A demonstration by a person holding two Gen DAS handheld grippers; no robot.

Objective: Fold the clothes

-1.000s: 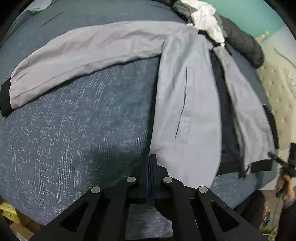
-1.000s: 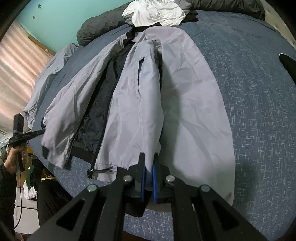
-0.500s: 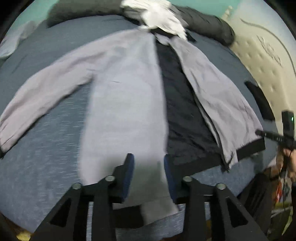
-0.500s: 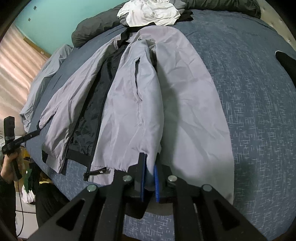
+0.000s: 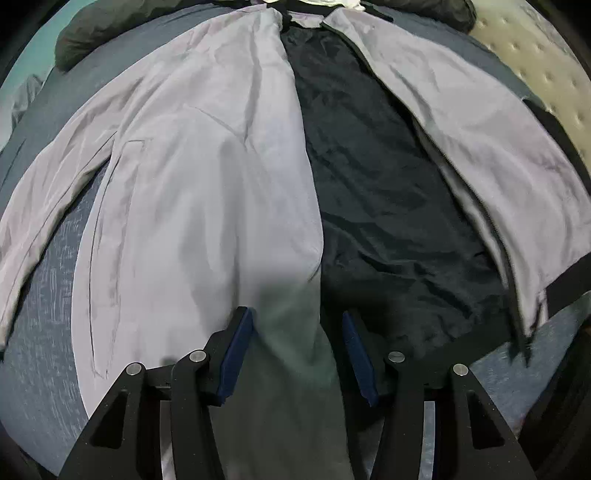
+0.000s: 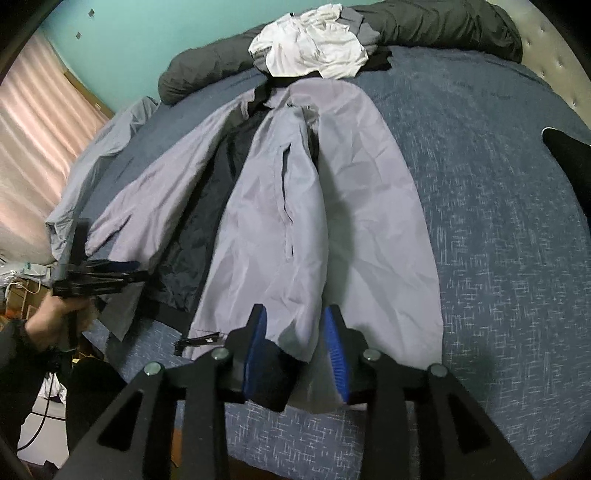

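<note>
A grey jacket (image 5: 207, 192) with a black lining (image 5: 369, 192) lies open on the blue bed (image 5: 40, 295). Its front panels are spread to both sides and one sleeve stretches to the left. My left gripper (image 5: 297, 332) is open, over the hem of the left front panel. In the right wrist view the jacket (image 6: 266, 229) lies with its right panel folded over. My right gripper (image 6: 295, 328) is open, with the hem of that panel lying loose between its fingers. The left gripper also shows in the right wrist view (image 6: 92, 277), held in a hand at the bed's edge.
A pile of white clothes (image 6: 314, 48) and a dark duvet (image 6: 424, 22) lie at the head of the bed. A padded headboard (image 5: 535, 66) stands at the right. A pink curtain (image 6: 33, 129) hangs at the left. A black cuff (image 6: 569, 158) lies on the bedspread (image 6: 498, 221).
Both grippers have opened and let go of the jacket hem. The left gripper has swung right and now faces the jacket's open middle.
</note>
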